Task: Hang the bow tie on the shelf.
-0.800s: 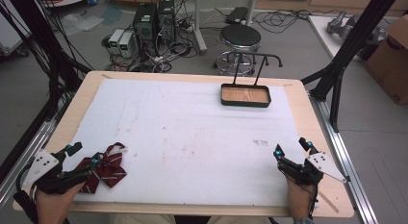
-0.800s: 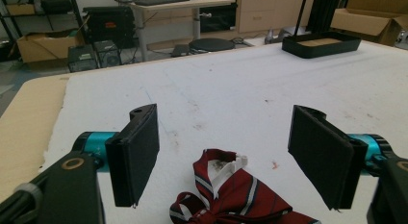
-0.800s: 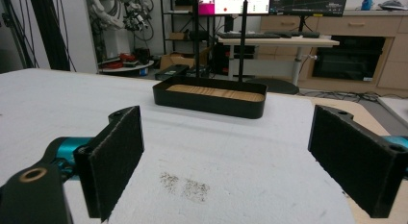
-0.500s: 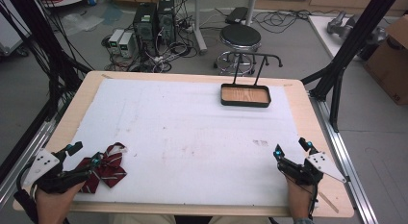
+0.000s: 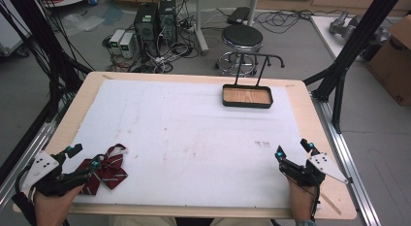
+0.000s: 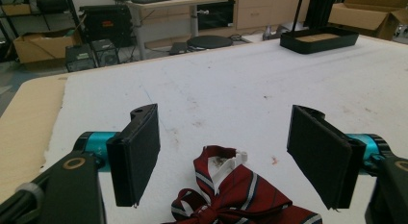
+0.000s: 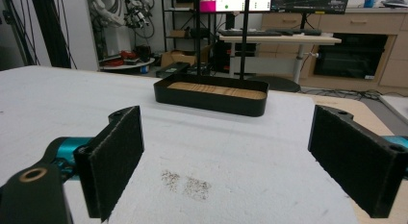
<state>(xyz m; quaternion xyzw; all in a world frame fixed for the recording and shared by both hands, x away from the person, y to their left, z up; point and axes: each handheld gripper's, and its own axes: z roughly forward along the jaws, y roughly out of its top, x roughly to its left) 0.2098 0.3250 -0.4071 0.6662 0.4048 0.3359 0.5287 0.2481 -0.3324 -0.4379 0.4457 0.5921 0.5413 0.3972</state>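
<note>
While low, left claw [image 5: 83, 157] over bow tie [image 5: 107, 169]

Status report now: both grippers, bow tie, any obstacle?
Left gripper open over bow tie. Right gripper open, nothing between. No obstacle near.

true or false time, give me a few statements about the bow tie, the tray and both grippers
1. The bow tie lies between the open jaws of the left gripper. True.
2. The tray holds a bow tie. False: it is empty, its wooden bottom bare.
3. The right gripper is shut on the tray. False: it is open, near the table's front edge, far from the tray.
4. The bow tie is dark red with stripes. True.
5. The tray sits on the white mat. True.
</note>
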